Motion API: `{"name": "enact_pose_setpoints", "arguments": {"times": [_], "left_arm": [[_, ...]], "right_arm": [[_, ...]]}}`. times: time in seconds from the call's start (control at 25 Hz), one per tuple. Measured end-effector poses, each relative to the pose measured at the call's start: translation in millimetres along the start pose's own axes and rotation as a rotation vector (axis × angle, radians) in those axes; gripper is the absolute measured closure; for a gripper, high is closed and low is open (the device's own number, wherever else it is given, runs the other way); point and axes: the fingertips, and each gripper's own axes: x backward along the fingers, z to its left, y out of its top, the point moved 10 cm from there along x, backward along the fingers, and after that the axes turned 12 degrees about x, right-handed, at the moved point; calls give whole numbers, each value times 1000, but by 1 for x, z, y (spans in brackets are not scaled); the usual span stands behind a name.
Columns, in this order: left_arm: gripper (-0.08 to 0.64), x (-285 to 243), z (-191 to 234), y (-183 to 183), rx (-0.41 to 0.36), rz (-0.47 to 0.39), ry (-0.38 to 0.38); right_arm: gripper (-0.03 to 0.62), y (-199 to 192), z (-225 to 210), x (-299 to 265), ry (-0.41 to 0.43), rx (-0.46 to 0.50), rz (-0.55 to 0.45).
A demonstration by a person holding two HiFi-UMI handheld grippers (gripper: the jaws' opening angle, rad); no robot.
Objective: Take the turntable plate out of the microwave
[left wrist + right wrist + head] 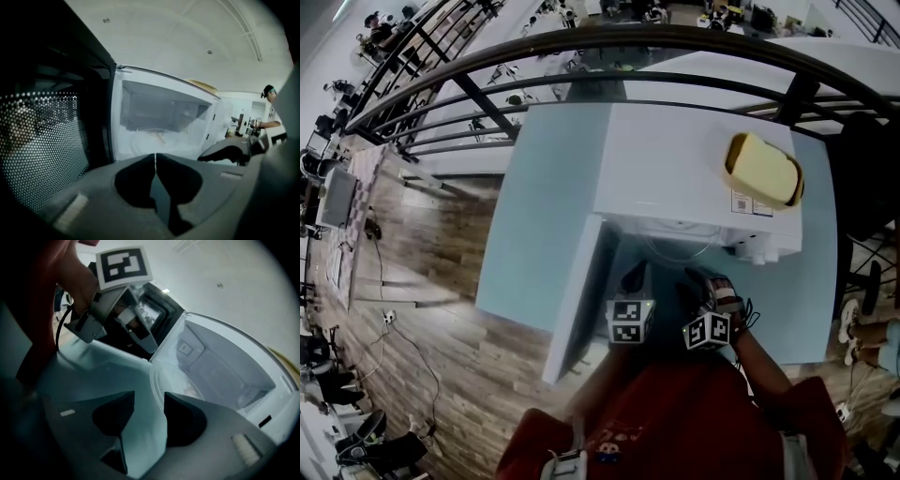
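Note:
The white microwave (675,169) stands on a light blue table (534,216) with its door (581,300) swung open to the left. The clear glass turntable plate (150,138) lies flat on the oven floor; in the right gripper view the plate (178,380) sits just ahead of and slightly right of my jaws. My left gripper (155,154) is shut and empty, held in front of the opening beside the door's mesh window (42,145). My right gripper (149,394) is open with only table surface between its jaws, close to the plate's near rim. Both grippers (635,278) (692,286) hover before the opening.
A yellow dish (764,169) rests on top of the microwave at its right. The open door walls off the left side. A dark metal railing (581,56) runs behind the table. A person (269,108) stands far off to the right.

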Motion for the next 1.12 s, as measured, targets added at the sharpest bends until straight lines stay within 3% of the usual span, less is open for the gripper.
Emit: {"name": "enact_pose_setpoints", "arguments": {"times": [0.16, 0.4, 0.76, 1.04, 1.12], "left_arm": [[538, 1, 1, 0, 37, 6, -9], [472, -1, 11, -7, 270, -4, -58], [340, -17, 19, -15, 465, 25, -122], [267, -32, 24, -31, 650, 63, -178], [254, -36, 24, -33, 717, 68, -207]], "right_arm": [[411, 1, -8, 12, -32, -126, -26], [411, -2, -24, 23, -110, -329, -76], [416, -10, -53, 41, -201, -615, -137], [592, -21, -58, 49, -264, -670, -157], [592, -23, -57, 48, -260, -682, -166]]}}
